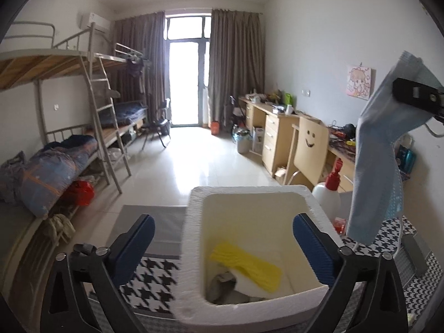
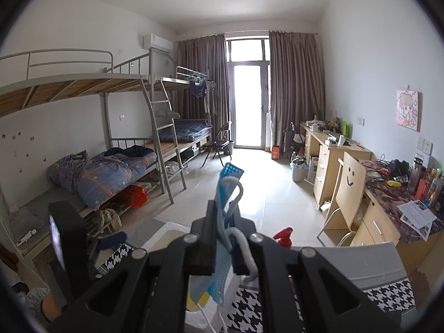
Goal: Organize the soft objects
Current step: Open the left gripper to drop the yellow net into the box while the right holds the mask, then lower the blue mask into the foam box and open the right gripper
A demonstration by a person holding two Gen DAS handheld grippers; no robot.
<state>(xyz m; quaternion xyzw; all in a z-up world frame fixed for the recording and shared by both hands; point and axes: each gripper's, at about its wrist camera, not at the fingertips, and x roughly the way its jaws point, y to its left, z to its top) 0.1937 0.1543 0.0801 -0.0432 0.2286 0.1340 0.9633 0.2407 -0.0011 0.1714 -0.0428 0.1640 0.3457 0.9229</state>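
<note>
Left tongs (image 1: 223,245): blue-padded jaws spread wide with nothing between the pads, hovering over the near part of the foam box.
Right tongs (image 2: 223,222): black jaws clamped tight on the light blue disposable face mask (image 2: 226,194); seen from the left wrist, these tongs (image 1: 416,95) sit high at the right edge.
Face mask: pinched near its upper end, the rest hanging down limp; its white ear loop (image 2: 241,238) curls out beside the jaws. From the left wrist, the mask (image 1: 374,166) dangles to the right of the box, above the counter.
White foam box (image 1: 194,249): open-topped, on the counter, directly ahead of the left tongs.
Box contents: a yellow ribbed cloth (image 1: 245,266) lying on a white cloth (image 1: 249,283), with a grey crumpled piece (image 1: 222,283) at the near left.
Counter (image 1: 149,280): covered with a black-and-white houndstooth cloth.
White spray bottle with red trigger top (image 1: 328,191): standing just beyond the box's far right corner.
Room beyond: metal bunk beds (image 2: 125,144) along the left wall, a wooden chair with a drawn smiley face (image 2: 351,183) on the right.
</note>
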